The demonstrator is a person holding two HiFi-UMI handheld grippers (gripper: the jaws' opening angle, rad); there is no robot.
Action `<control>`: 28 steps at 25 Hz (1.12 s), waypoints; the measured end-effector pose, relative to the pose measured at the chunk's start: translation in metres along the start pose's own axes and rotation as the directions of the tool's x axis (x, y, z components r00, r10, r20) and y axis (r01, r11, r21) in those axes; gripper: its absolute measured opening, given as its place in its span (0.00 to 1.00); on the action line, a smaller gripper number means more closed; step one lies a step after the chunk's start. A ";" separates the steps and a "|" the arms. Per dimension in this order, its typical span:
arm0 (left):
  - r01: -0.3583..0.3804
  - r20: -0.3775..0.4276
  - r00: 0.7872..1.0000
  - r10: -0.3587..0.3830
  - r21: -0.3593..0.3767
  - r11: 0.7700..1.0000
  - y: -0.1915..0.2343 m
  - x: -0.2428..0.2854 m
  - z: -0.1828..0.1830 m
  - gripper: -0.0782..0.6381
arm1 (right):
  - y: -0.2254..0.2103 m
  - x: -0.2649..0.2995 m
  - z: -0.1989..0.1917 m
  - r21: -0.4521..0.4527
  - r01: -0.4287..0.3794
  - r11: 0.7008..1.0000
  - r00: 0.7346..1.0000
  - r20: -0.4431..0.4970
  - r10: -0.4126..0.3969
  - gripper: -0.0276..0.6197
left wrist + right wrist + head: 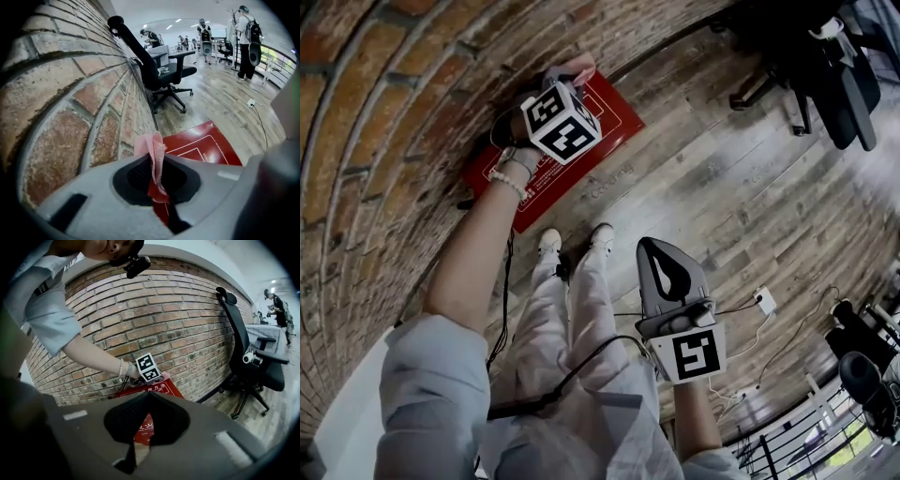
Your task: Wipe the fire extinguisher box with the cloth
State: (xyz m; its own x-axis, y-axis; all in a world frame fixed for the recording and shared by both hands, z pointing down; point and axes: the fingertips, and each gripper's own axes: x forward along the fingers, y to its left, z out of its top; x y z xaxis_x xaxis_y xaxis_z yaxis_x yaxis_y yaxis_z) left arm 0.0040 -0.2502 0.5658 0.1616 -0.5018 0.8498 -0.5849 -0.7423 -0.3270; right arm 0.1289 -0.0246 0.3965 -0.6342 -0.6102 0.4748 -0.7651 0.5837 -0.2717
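The left gripper (155, 161) is squeezed tight on a pink cloth (151, 143). The cloth sticks up out of the tips and also hangs down between them. This gripper is held low, next to the brick wall (394, 141). It is at the edge of the red fire extinguisher box (614, 122), on the side by the wall. I cannot tell if the cloth is touching the box.

The box is flat and red with white lines and white writing on it. It sits down by the wooden floor (722, 187), right against the bottom of the wall.

The right gripper (149, 395) is pulled back from the box and held up over the floor, near the person's legs. Its tips are pressed together and nothing is between them. It points toward the box and the other gripper.

The person's white shoes (548, 242) stand just beside the box. A black office chair (243, 348) stands by the wall, further along. A white plug (764, 300) with a wire lies on the floor.
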 end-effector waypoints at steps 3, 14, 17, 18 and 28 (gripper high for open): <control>0.043 -0.026 0.999 -0.043 0.005 0.999 -0.006 0.007 -0.004 0.12 | 0.000 -0.001 -0.003 0.007 0.001 1.000 1.000 -0.004 -0.001 0.05; 0.149 -0.068 0.987 -0.142 0.104 0.983 -0.020 0.010 -0.016 0.12 | 0.011 0.004 -0.010 0.030 -0.014 0.999 1.000 -0.019 0.014 0.05; 0.151 -0.073 0.987 -0.144 0.102 0.983 -0.020 0.007 -0.020 0.12 | 0.014 0.006 -0.008 0.030 -0.020 0.999 1.000 -0.018 0.021 0.05; 0.150 -0.074 0.987 -0.143 0.100 0.984 -0.020 0.006 -0.022 0.12 | 0.015 0.006 -0.007 0.030 -0.021 0.999 1.000 -0.018 0.021 0.05; 0.151 -0.072 0.987 -0.143 0.112 0.982 -0.029 -0.006 -0.040 0.12 | 0.030 0.012 -0.004 0.007 -0.042 0.999 0.999 -0.021 0.042 0.05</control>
State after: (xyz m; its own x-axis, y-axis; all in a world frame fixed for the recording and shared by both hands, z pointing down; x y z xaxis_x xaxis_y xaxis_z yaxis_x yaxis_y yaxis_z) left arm -0.0120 -0.2076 0.5869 0.1863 -0.3573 0.9152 -0.4609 -0.8545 -0.2397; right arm 0.0988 -0.0127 0.3975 -0.6634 -0.5737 0.4803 -0.7385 0.6054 -0.2969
